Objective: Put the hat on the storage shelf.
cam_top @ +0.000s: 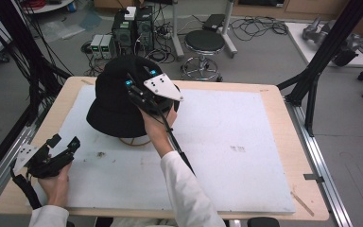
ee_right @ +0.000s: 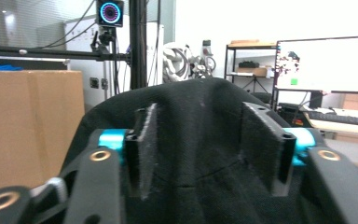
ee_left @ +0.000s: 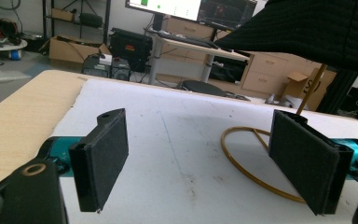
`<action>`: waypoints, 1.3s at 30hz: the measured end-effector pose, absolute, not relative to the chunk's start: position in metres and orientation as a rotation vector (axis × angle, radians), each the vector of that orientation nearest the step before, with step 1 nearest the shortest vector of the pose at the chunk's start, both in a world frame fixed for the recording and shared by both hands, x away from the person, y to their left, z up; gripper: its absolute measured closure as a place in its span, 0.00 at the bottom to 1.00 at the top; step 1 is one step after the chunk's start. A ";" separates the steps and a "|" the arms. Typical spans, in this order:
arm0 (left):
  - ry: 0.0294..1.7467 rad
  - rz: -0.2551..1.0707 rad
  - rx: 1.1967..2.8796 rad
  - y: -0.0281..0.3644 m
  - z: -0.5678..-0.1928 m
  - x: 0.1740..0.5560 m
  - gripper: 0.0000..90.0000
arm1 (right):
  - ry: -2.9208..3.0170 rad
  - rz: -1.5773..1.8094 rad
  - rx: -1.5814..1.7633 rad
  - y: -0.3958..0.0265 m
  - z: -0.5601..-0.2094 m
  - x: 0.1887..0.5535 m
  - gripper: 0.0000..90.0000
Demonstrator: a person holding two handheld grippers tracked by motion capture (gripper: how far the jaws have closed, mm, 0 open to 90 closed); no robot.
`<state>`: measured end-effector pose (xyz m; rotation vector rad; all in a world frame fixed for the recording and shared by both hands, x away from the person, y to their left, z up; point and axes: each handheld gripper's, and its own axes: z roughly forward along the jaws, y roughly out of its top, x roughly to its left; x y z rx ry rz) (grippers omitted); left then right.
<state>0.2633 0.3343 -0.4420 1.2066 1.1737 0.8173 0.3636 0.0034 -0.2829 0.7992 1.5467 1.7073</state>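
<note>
A black bucket hat (cam_top: 116,101) sits on a gold wire stand (cam_top: 135,141) at the back left of the white board (cam_top: 227,142). My right gripper (cam_top: 139,78) rests on top of the hat's crown, a hand behind it. In the right gripper view its jaws (ee_right: 209,140) stand apart with the hat's crown (ee_right: 200,102) lying slack between the pads, not pinched. My left gripper (cam_top: 64,142) lies low on the board's front left, open with nothing in it. The left gripper view (ee_left: 200,154) shows the stand's ring (ee_left: 242,163) and the hat's brim (ee_left: 317,28) above.
The board lies on a wooden table (cam_top: 283,118) with rims at left and right. Black frame posts (cam_top: 312,75) stand by the right back corner. A stool (cam_top: 204,42) and computer towers (cam_top: 132,28) are on the floor behind.
</note>
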 end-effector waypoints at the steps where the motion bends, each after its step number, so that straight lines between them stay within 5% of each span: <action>1: 1.174 0.817 1.206 0.334 -0.442 0.263 0.23 | 1.543 1.704 0.806 0.003 -0.283 0.364 0.47; 7: 1.174 0.817 1.205 0.334 -0.442 0.263 0.23 | 1.529 1.706 0.865 -0.004 -0.280 0.363 0.24; 11: 1.174 0.819 1.205 0.334 -0.442 0.263 0.23 | 1.532 1.734 0.877 -0.014 -0.279 0.362 0.20; 39: 1.166 0.818 1.208 0.333 -0.441 0.265 0.23 | 1.573 1.613 0.906 -0.124 -0.293 0.329 0.18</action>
